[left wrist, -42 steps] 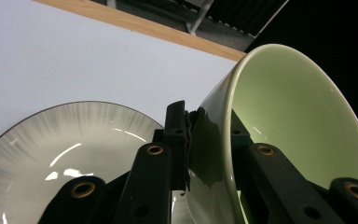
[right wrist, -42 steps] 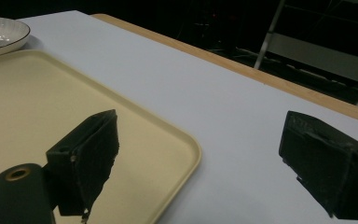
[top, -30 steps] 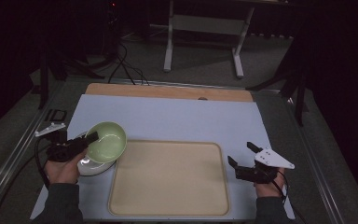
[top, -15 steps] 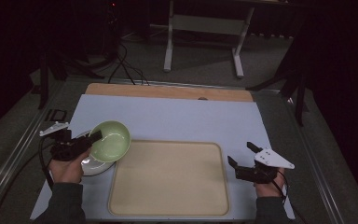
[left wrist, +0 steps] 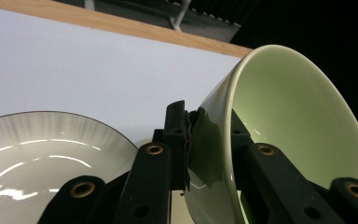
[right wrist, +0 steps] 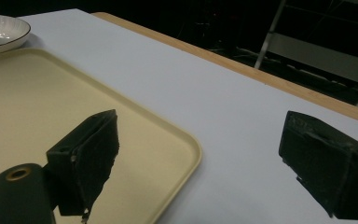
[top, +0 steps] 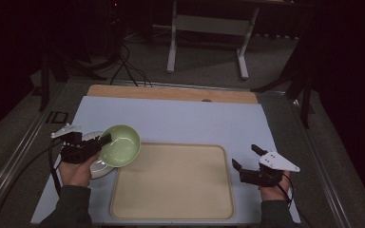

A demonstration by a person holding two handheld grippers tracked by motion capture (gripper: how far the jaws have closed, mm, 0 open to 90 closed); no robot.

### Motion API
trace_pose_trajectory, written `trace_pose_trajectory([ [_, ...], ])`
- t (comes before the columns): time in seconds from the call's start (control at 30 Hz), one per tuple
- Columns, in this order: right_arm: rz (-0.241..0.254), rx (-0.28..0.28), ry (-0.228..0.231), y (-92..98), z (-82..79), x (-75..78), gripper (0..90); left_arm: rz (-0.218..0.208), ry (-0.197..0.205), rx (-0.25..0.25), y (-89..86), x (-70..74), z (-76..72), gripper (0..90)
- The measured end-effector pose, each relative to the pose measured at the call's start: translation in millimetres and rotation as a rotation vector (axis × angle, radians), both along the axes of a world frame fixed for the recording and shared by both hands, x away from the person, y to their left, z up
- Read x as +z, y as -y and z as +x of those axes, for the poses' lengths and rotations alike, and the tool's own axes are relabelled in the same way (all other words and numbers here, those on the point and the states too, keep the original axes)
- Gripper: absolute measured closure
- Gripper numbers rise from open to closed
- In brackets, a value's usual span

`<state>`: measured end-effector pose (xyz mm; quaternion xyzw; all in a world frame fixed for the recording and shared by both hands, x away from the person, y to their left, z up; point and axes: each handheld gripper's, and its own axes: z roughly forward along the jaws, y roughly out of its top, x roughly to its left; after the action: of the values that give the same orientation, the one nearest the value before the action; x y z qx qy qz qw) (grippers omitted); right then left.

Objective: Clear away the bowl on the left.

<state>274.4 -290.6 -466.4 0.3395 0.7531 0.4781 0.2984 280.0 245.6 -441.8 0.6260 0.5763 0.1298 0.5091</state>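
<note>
the pale green bowl (top: 120, 145) is up off the table at the left side, tipped over so its opening faces up and toward the tray, hanging over the left edge of the beige tray (top: 173, 209) and partly over a white plate (top: 96, 167). the left gripper (top: 105, 139) has it pinched by the rim, one jaw on the outside wall and one inside, you can see that really clearly in the left gripper view where the bowl (left wrist: 279, 130) fills the right half and the plate (left wrist: 46, 154) sits below left on the light blue mat (top: 185, 121). the right gripper (top: 247, 159) is over by the tray's right edge, jaws spread wide with nothing between them. wooden table edge (top: 171, 93) runs along the back.
</note>
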Motion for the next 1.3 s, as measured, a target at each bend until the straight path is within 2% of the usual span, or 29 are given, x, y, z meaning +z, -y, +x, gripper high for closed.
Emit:
trace_pose_trajectory([
  [0.4, -0.001, -0.002, 0.001, 0.2, 0.0, 0.0, 11.5, 0.019, -0.012, -0.022, 18.0, -7.0, 5.3, 78.8],
  [0.87, -0.002, -0.002, 0.000, 0.2, 0.1, -0.1, 11.6, -0.018, -0.001, -0.033, 26.2, -9.1, 6.4, 78.8],
  [1.3, -0.001, -0.001, -0.001, 0.3, 0.0, -0.1, 11.6, -0.008, 0.001, -0.057, 39.9, -11.7, 7.8, 78.8],
])
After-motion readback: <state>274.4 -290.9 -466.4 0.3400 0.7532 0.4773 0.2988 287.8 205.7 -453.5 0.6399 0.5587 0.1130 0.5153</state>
